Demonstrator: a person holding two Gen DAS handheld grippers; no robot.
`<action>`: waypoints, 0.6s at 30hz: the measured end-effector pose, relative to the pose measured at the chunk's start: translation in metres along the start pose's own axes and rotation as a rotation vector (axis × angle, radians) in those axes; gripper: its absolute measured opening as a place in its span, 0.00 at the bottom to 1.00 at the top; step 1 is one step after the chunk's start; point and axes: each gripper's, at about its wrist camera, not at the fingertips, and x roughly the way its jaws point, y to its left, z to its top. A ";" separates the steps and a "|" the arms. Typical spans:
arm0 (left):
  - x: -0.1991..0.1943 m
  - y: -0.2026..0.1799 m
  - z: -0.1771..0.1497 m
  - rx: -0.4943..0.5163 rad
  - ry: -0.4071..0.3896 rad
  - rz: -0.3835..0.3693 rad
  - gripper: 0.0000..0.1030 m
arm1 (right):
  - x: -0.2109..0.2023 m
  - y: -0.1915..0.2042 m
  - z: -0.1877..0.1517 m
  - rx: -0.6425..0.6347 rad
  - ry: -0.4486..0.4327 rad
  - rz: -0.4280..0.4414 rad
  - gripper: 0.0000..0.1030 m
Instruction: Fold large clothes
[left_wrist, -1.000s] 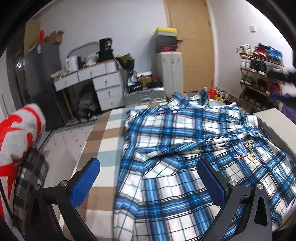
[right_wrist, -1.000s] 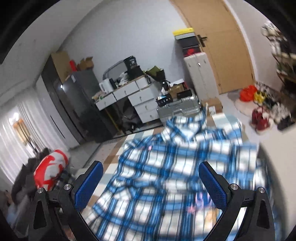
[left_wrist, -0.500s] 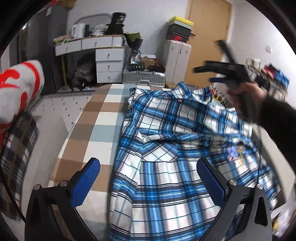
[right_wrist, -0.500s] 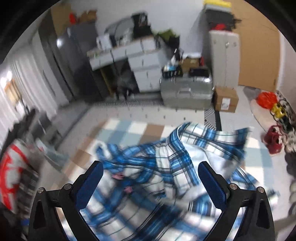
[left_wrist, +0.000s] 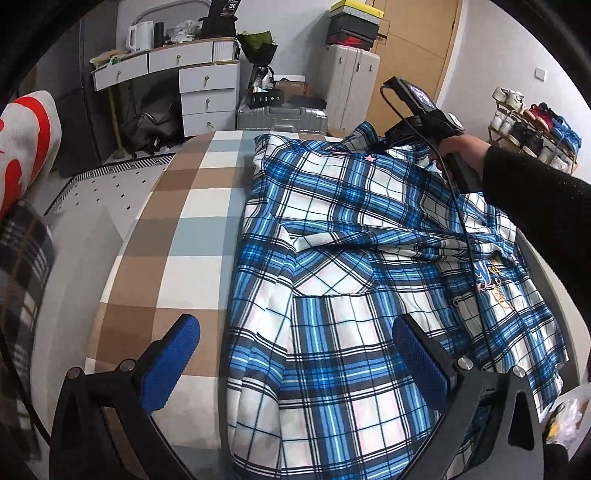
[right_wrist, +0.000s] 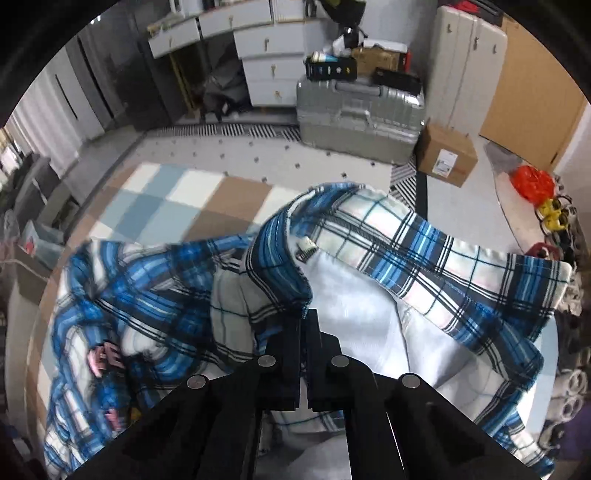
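Shirt: blue-and-white plaid cotton shirt (left_wrist: 354, 266) spread across the brown, white and blue checked bed (left_wrist: 177, 236).
Right gripper (right_wrist: 306, 317): fingers clamped together on the shirt's collar edge.
Left gripper (left_wrist: 295, 354): blue-padded fingers (left_wrist: 170, 362) wide apart above the hem, holding nothing.

Soft woven plaid shirt (left_wrist: 332, 258) cloth; ribbed glossy metal suitcase (right_wrist: 354, 118); matt cardboard box (right_wrist: 447, 155).

Checkered bed cover (left_wrist: 177, 236) — blue plaid shirt (left_wrist: 332, 295) spread flat, rt side
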 end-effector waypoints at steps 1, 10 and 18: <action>-0.001 -0.001 0.000 0.005 -0.001 -0.001 0.99 | -0.005 0.001 0.003 0.006 -0.023 0.014 0.02; -0.006 -0.010 0.000 0.036 -0.026 0.001 0.99 | -0.055 0.050 0.017 0.024 -0.177 0.129 0.02; -0.006 -0.009 0.000 0.035 -0.021 -0.006 0.99 | -0.068 0.102 0.061 0.152 -0.249 0.250 0.01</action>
